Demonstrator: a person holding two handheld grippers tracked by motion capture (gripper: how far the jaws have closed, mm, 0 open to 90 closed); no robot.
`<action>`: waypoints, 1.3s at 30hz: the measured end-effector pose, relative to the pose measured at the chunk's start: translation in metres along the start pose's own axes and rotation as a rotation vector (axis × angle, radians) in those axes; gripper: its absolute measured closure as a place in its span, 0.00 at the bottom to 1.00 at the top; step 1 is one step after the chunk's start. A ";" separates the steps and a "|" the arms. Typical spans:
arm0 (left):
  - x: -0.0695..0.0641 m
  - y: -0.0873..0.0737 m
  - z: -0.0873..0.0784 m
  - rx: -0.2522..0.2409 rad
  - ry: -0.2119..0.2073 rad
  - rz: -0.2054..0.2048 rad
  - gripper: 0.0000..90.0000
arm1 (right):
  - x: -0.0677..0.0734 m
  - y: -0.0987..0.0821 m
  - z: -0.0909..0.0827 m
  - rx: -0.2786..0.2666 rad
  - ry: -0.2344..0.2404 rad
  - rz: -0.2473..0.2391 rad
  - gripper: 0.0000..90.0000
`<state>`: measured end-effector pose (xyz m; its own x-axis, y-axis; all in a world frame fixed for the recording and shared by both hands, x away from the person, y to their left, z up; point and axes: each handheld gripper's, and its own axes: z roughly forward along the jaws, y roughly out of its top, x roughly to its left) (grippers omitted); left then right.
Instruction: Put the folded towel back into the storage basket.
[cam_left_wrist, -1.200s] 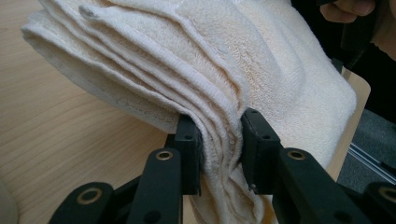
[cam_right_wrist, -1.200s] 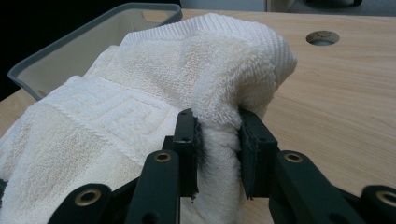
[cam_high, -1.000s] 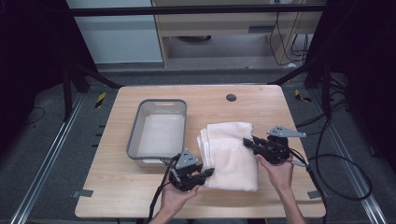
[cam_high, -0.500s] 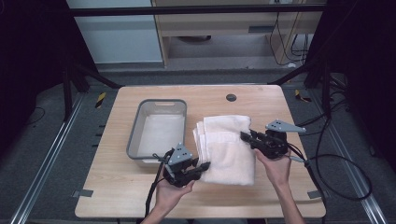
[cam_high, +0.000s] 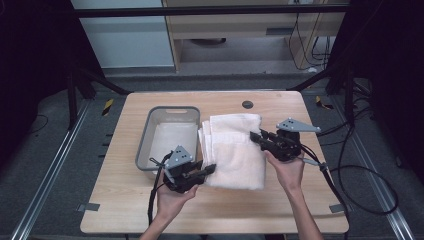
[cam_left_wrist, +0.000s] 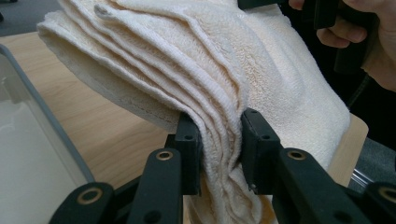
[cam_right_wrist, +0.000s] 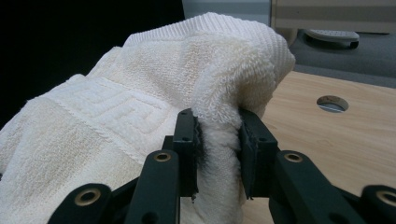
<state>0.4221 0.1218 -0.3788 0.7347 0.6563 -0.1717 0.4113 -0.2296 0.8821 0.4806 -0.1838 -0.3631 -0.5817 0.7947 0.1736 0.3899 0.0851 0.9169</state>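
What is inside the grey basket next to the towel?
The grey basket looks to hold only a pale bottom or liner. Its near corner is hidden by the left gripper, shut on the folded towel.

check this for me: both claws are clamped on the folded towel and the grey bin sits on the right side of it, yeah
Not quite. The grey bin sits on the left side of the folded towel, as the high view shows. The rest holds: the left claw and the right claw are each clamped on the towel, seen in their own gripper views.
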 end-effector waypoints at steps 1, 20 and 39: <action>0.001 0.001 -0.002 -0.003 0.001 -0.003 0.78 | 0.001 0.002 0.001 -0.002 0.001 -0.002 0.79; 0.022 0.013 -0.028 -0.065 0.044 -0.034 0.78 | 0.019 0.030 0.022 -0.028 0.024 -0.014 0.79; 0.046 0.018 -0.053 -0.100 0.114 -0.062 0.78 | 0.041 0.054 0.052 -0.041 0.049 -0.038 0.79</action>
<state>0.4351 0.1856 -0.3476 0.6412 0.7457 -0.1812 0.3940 -0.1173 0.9116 0.5152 -0.1151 -0.3250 -0.6304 0.7606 0.1552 0.3382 0.0891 0.9368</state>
